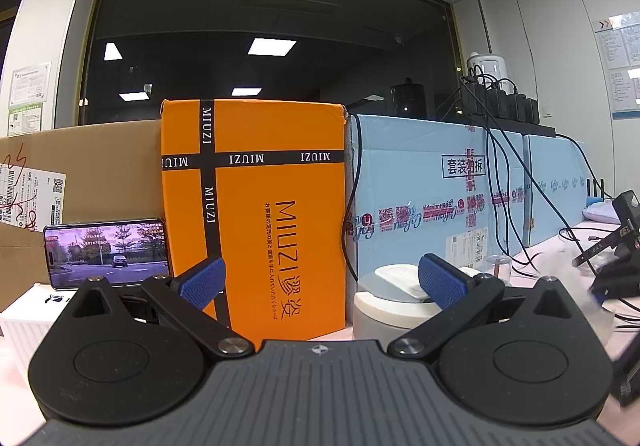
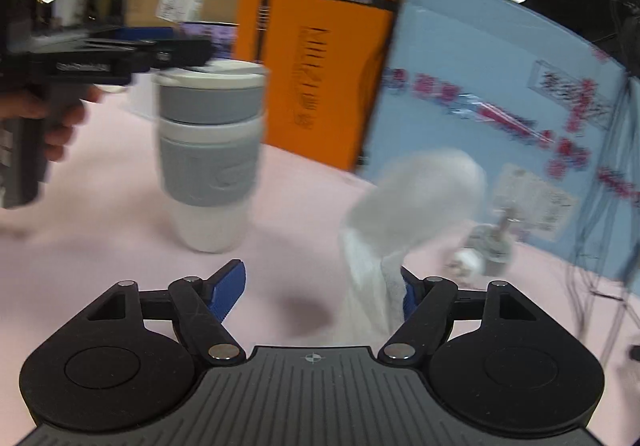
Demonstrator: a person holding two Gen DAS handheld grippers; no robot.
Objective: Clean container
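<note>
Left gripper (image 1: 322,280) spread wide, empty, level beside cup (image 2: 210,154) lid. Right gripper (image 2: 322,288) spread; white cloth (image 2: 372,286) draped against right pad, not pinched. Cup upright on pink table (image 2: 100,238), left of centre. Advice: re-pinch cloth firmly, steady cup by left before wiping.
</note>
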